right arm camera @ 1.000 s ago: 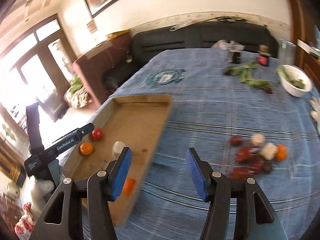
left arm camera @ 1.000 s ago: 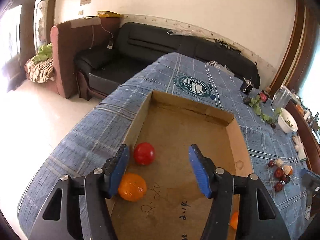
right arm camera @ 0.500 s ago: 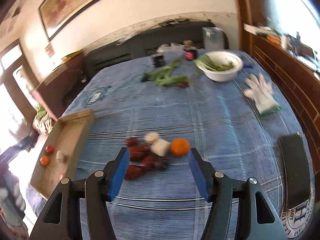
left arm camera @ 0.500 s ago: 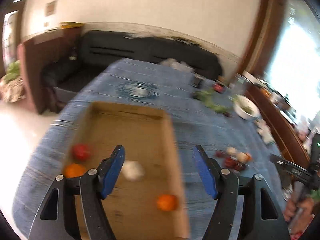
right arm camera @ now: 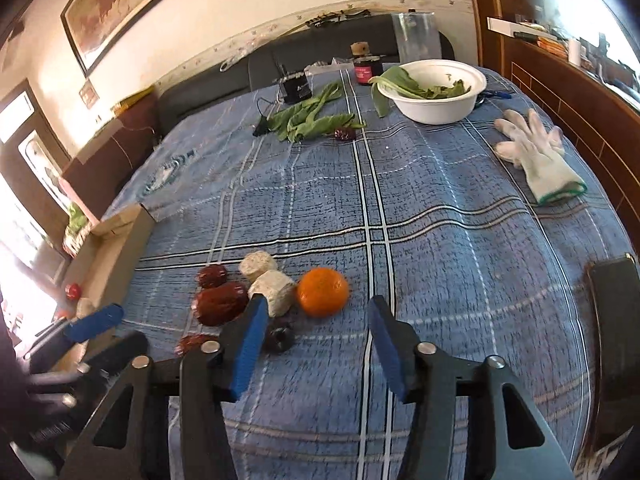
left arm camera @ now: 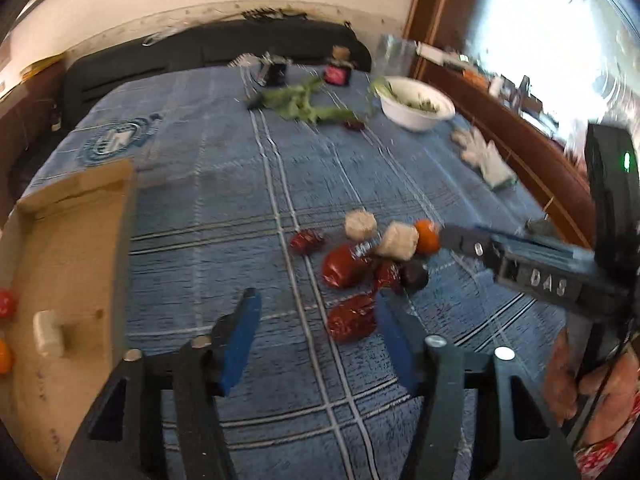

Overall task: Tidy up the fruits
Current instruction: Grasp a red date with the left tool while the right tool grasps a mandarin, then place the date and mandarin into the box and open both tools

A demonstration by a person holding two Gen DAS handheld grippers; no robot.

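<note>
A pile of fruit lies on the blue checked cloth: an orange, two pale chunks, several dark red dates and a dark plum. My right gripper is open and empty, just in front of the orange. My left gripper is open and empty, close to a red date; the pile lies just beyond it. The cardboard tray at the left holds a red fruit, a pale chunk and an orange one.
A white bowl of greens, loose green leaves, a white glove, a jar and a clear container lie at the far side. A dark phone lies at the right edge. A sofa stands behind.
Both grippers have swung right from the tray to the fruit pile and come closer to it. Both stay open and empty.
</note>
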